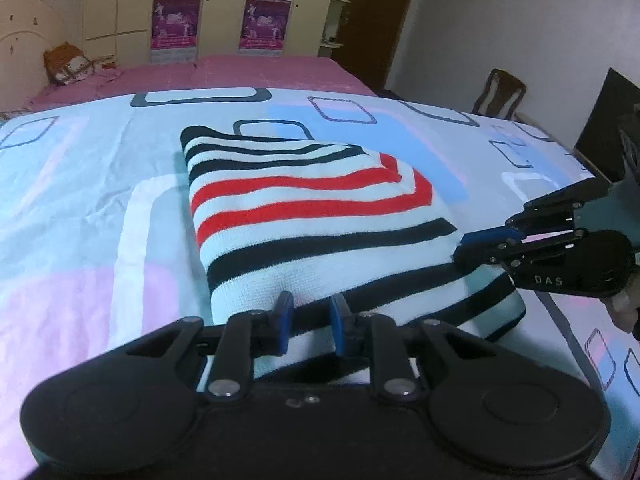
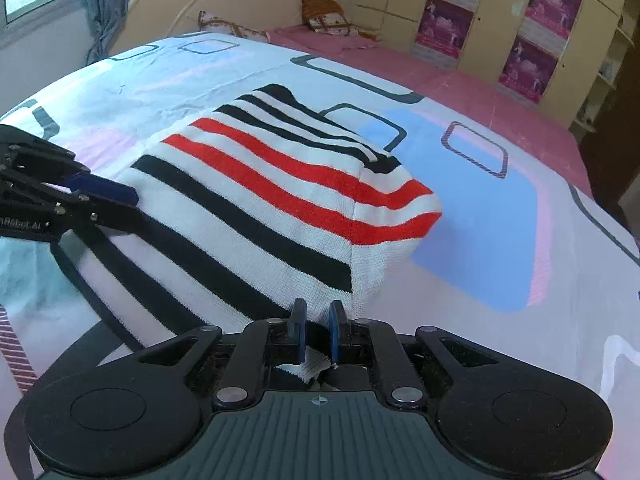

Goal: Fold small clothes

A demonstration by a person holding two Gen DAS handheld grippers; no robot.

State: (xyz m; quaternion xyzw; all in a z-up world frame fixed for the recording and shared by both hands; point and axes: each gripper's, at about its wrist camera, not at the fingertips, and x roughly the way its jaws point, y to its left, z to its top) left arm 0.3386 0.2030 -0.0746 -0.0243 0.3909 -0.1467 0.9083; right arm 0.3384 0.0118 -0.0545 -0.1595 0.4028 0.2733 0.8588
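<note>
The striped sweater (image 1: 320,216) has its near hem between the blue pads of the left gripper (image 1: 310,322), which clasps that knit edge, the cloth bunched between the narrow jaws. The right gripper (image 2: 317,332) is clenched on the sweater's corner, a white tuft (image 2: 310,368) of knit showing behind its pads. The garment lies folded over, red and black stripes up, on the patterned bedsheet (image 1: 80,200), in its middle. Past the sheet's far edge lie a pink cover (image 1: 240,76), a cushion (image 1: 66,64) and wardrobe doors with posters (image 1: 176,24).
</note>
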